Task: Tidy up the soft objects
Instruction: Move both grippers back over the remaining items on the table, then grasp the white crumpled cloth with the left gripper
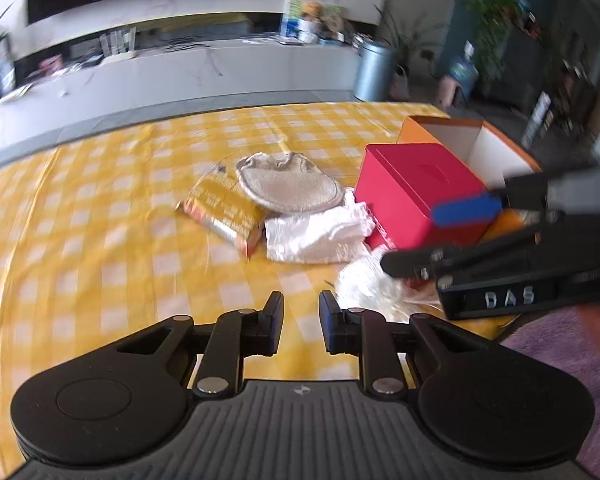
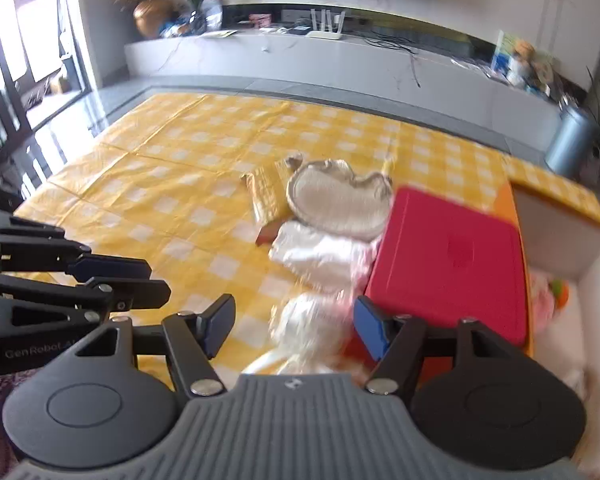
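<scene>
On the yellow checked tablecloth [image 1: 100, 208] lie a round beige cloth [image 1: 286, 186] [image 2: 336, 200], a folded white cloth [image 1: 316, 232] [image 2: 320, 256], a yellow snack packet [image 1: 224, 210] [image 2: 266, 196] and a crumpled white bag [image 1: 368, 284] [image 2: 312, 324]. My left gripper [image 1: 301, 322] is open with a narrow gap and empty, above the near table edge. My right gripper [image 2: 294, 320] is open wide over the crumpled white bag. It shows in the left wrist view [image 1: 440, 236] beside the red box [image 1: 416, 196].
A red closed box [image 2: 456, 264] stands against an open orange box [image 1: 480, 144] [image 2: 556, 240] with white inner walls, holding pink and orange soft items [image 2: 548, 300]. A purple rug [image 1: 572, 356] lies at the near right. A grey bin [image 1: 374, 68] stands beyond the table.
</scene>
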Tool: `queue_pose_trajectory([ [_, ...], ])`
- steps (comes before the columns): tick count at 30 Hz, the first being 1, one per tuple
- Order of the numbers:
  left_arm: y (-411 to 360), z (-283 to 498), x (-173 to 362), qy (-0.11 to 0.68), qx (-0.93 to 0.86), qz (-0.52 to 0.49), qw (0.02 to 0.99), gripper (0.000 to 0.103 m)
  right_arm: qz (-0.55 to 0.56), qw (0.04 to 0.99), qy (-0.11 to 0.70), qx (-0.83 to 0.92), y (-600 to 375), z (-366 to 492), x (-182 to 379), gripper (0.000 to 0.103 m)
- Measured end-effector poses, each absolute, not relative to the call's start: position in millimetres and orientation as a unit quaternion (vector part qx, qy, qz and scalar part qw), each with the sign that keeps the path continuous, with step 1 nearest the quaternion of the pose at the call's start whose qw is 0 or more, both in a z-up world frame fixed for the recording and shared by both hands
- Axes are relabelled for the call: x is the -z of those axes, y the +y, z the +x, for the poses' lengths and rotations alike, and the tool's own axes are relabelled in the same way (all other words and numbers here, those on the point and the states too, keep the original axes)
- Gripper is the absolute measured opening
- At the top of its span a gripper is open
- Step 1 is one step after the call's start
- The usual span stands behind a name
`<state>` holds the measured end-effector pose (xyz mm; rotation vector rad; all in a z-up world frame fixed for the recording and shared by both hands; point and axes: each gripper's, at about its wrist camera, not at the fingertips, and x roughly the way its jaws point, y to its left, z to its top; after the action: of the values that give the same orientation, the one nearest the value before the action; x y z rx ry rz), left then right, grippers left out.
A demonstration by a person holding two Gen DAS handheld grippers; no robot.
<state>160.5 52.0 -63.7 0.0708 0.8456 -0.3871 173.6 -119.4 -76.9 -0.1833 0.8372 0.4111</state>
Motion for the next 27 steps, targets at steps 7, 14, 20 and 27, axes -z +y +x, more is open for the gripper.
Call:
queue_pose_trajectory([
  [7,34.0,213.9,77.8,0.392,0.253,0.130,0.875,0.054,-0.154,0.860,0.431,-0.227,-110.5,246.8,69.4,0.055],
  [14,8.9,262.2,115.0,0.403,0.314,0.206,0.834,0.062,-0.194,0.824,0.464,-0.260,-104.0,297.5,83.7,0.054],
  [20,-10.8,285.9,141.2,0.407,0.361,0.241,0.804,0.064,-0.235,0.808,0.463,-0.277,-94.8,321.3,97.7,0.054],
  [27,-25.9,303.0,162.8,0.420,0.379,0.231,0.792,0.065,-0.220,0.811,0.467,-0.274,-101.4,344.3,106.1,0.054],
])
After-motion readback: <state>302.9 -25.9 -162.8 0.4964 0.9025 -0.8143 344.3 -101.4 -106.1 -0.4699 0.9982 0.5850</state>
